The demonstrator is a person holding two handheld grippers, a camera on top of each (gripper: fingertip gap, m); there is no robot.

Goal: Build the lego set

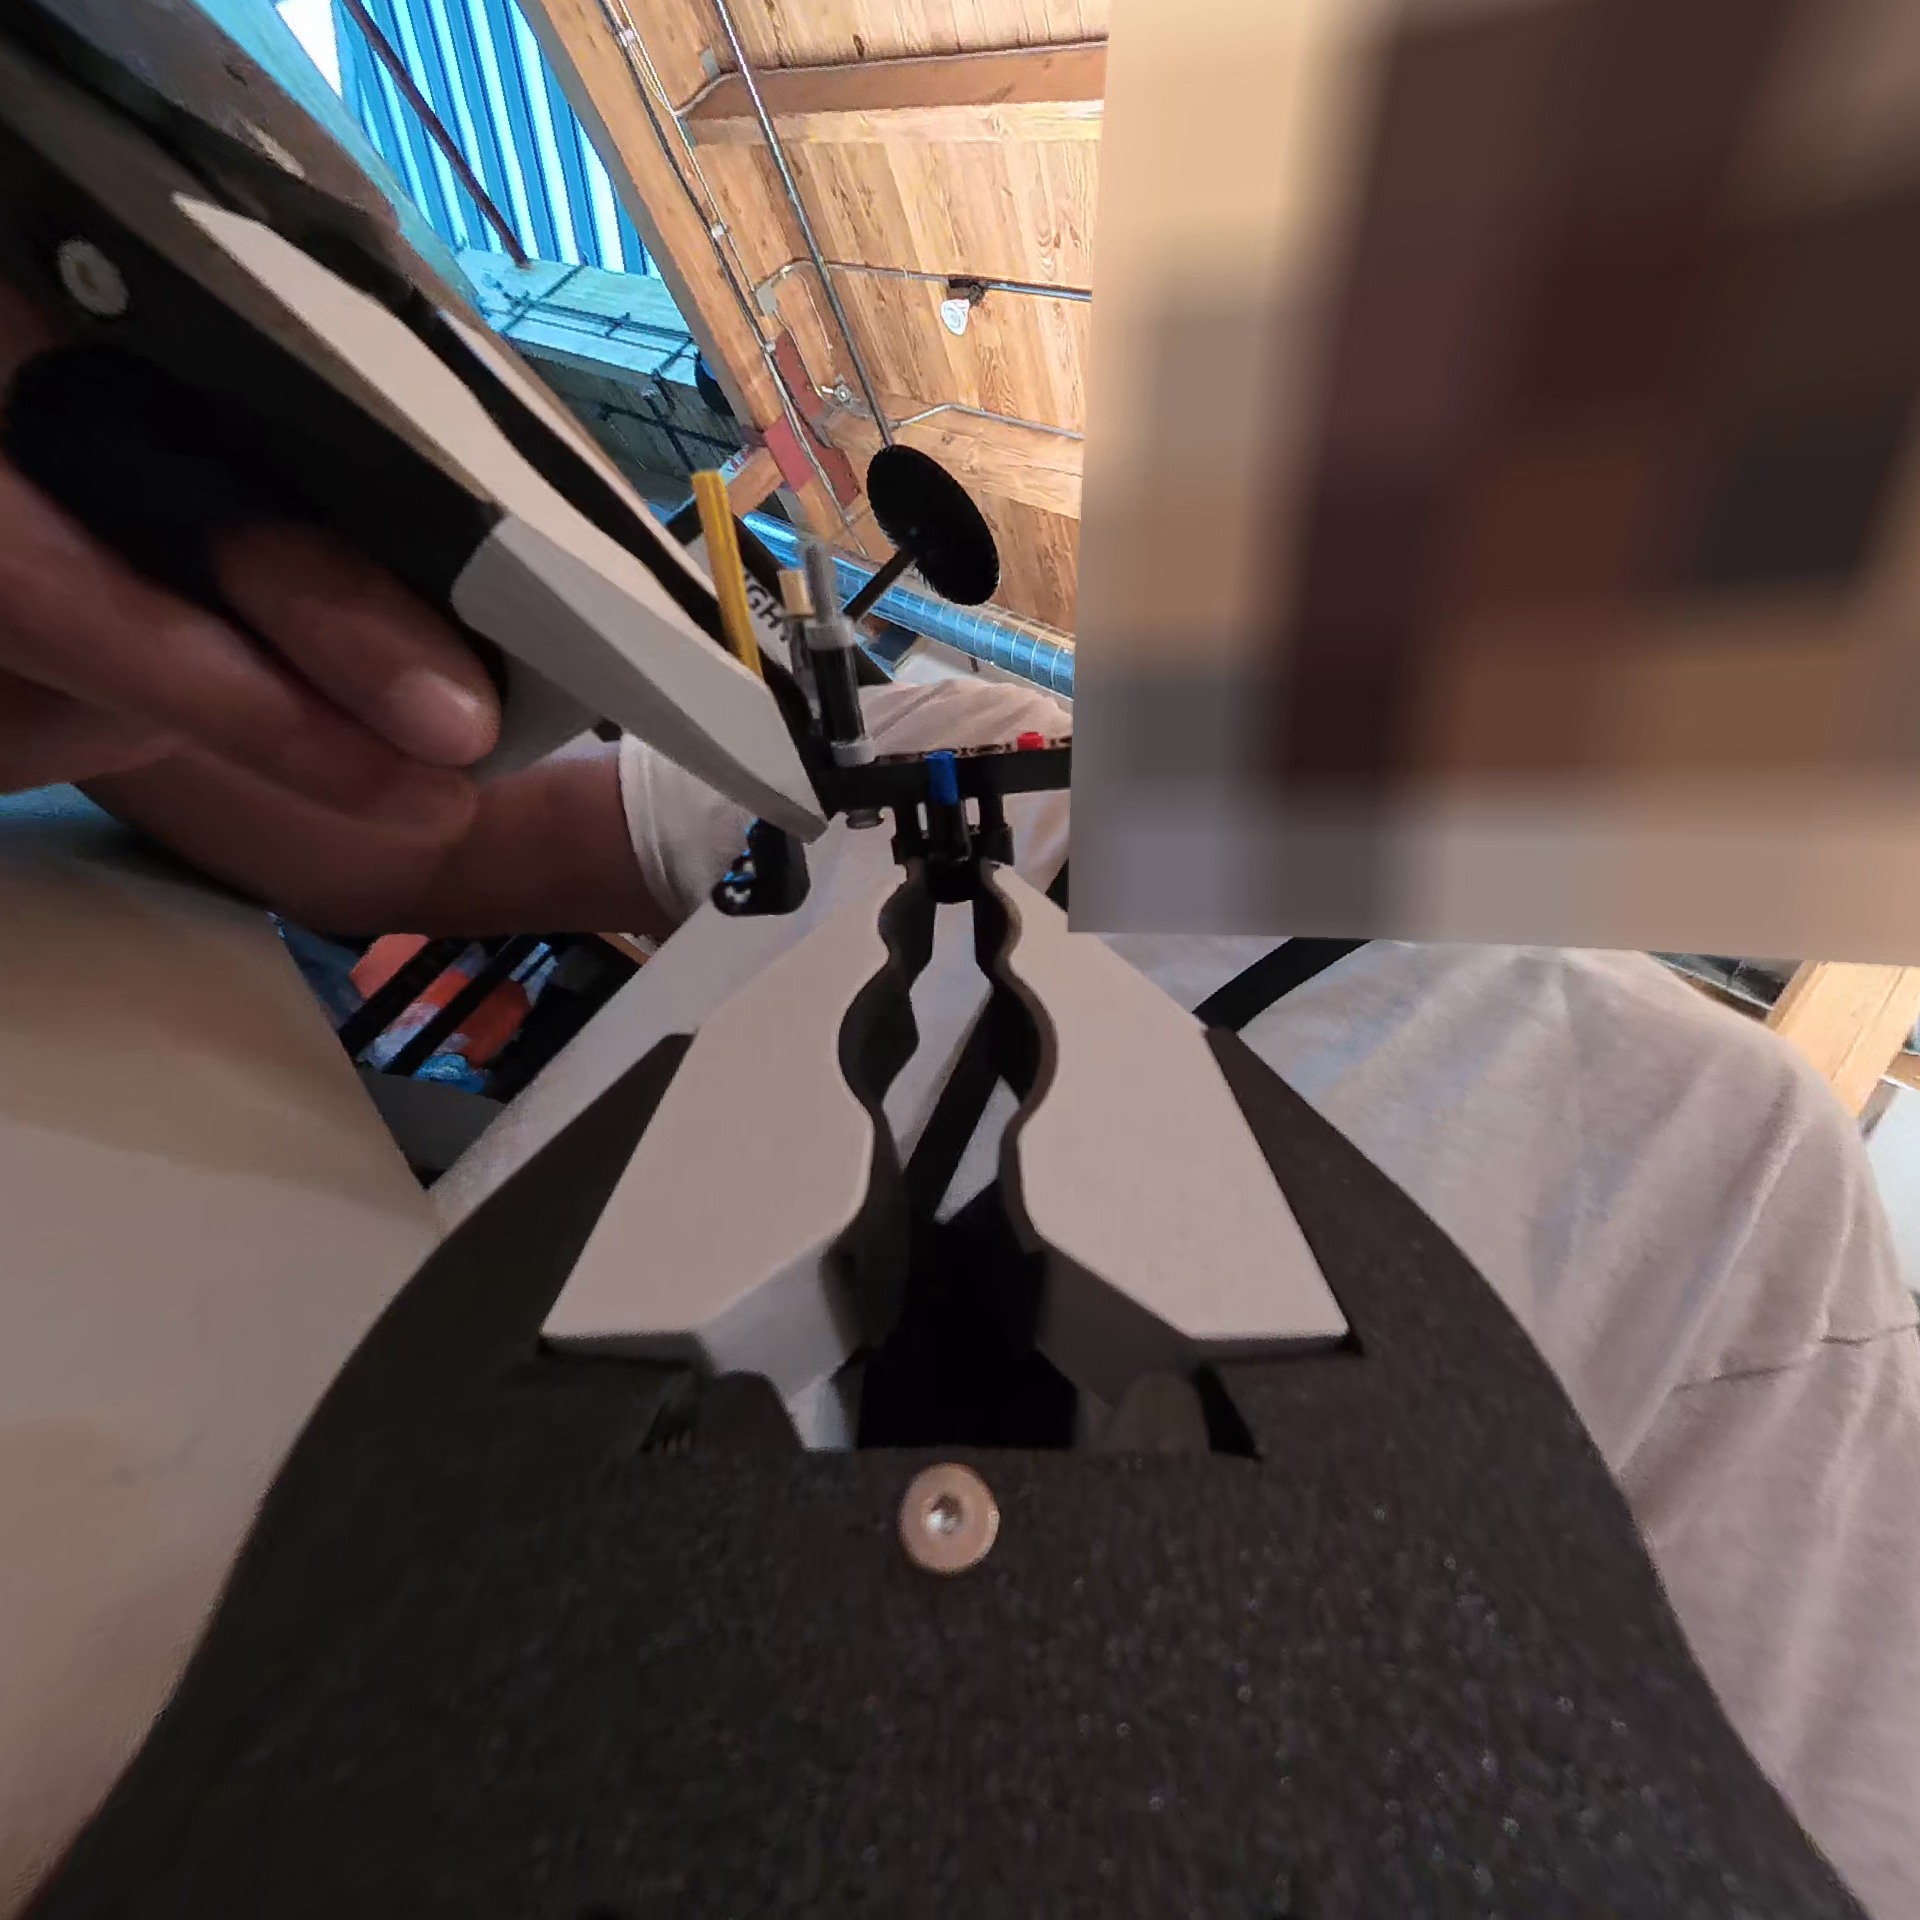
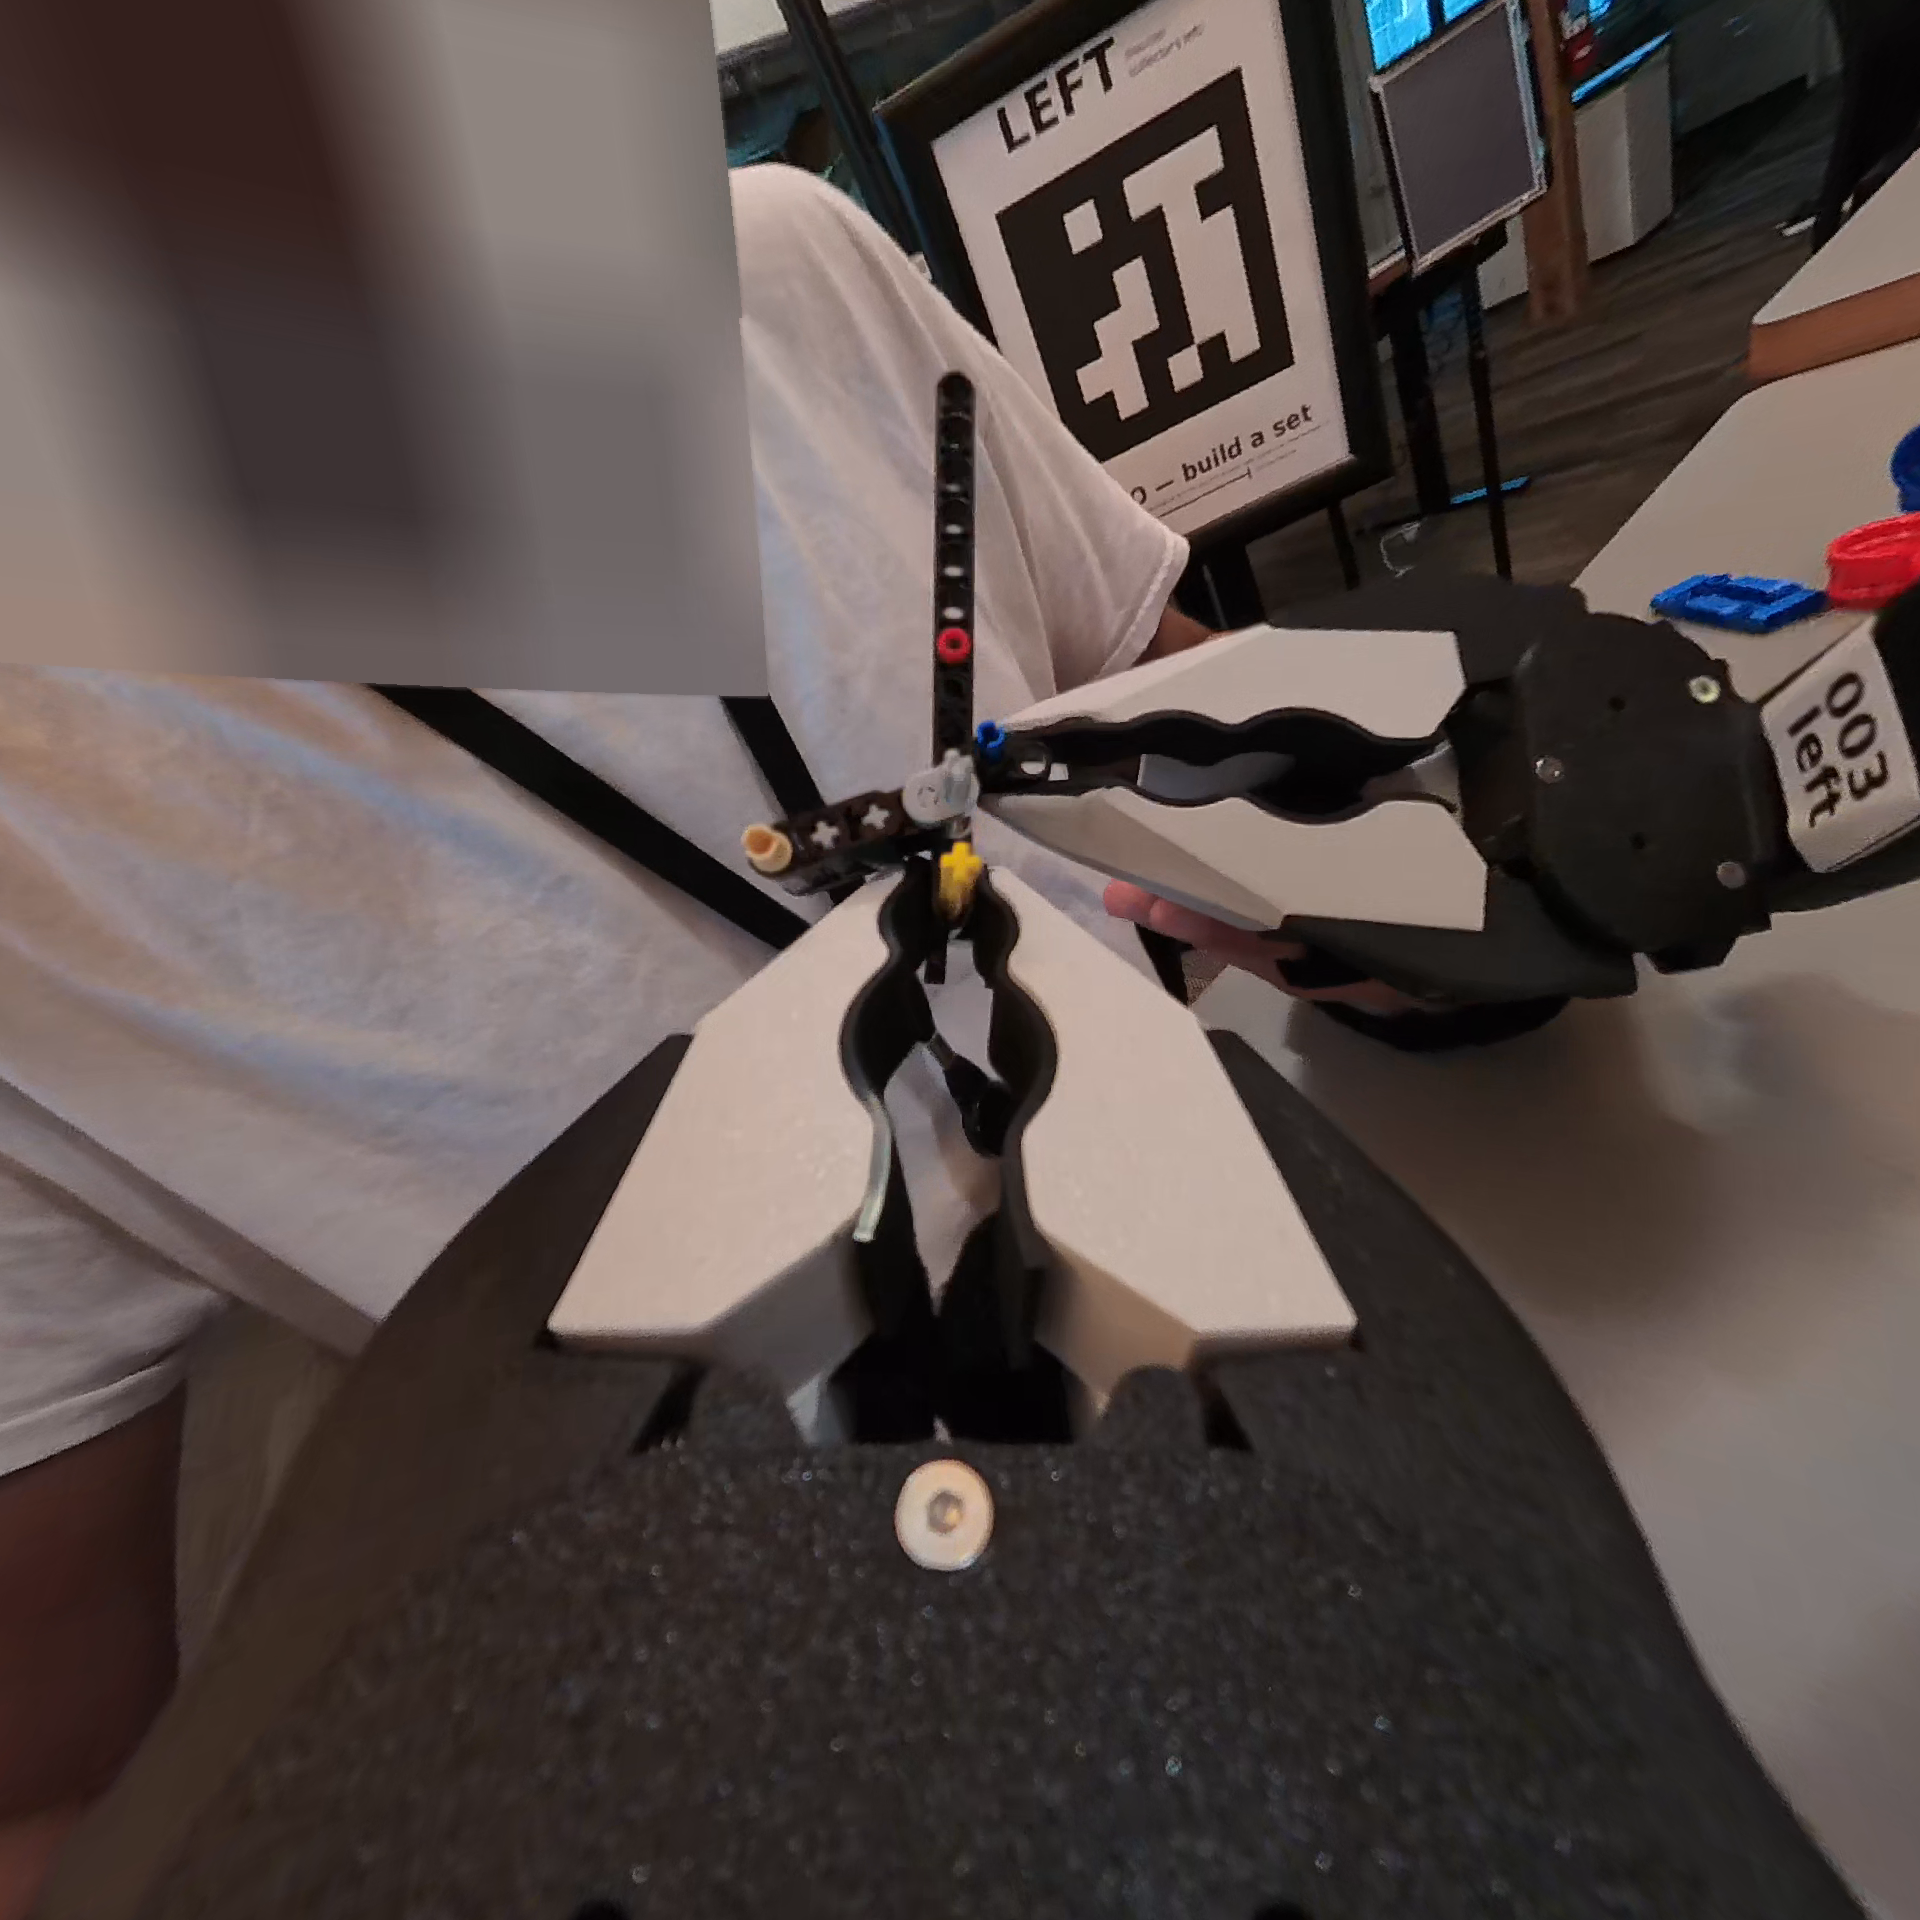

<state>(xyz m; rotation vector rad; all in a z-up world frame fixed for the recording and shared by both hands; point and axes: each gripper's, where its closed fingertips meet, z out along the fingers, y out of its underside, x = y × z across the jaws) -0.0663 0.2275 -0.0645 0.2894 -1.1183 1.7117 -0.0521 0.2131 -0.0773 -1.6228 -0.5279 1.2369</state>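
Both grippers clench 1 black lego assembly (image 2: 951, 582) held up before the person's white shirt (image 2: 852, 416): the right gripper (image 2: 951, 883) pinches its yellow axle (image 2: 956, 878), the left gripper (image 2: 1003, 764) its blue pin (image 2: 989, 738). A marker board (image 2: 1132, 270) stands behind; blue and red pieces (image 2: 1787, 582) lie on the table (image 2: 1558, 1143).

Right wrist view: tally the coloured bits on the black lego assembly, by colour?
On the black lego assembly, held between the left hand-held gripper and the right hand-held gripper:
Red: 1, bushing
Blue: 1, pin
Yellow: 1, axle
Tan: 1, pin
Light grey: 1, connector
Total: 5
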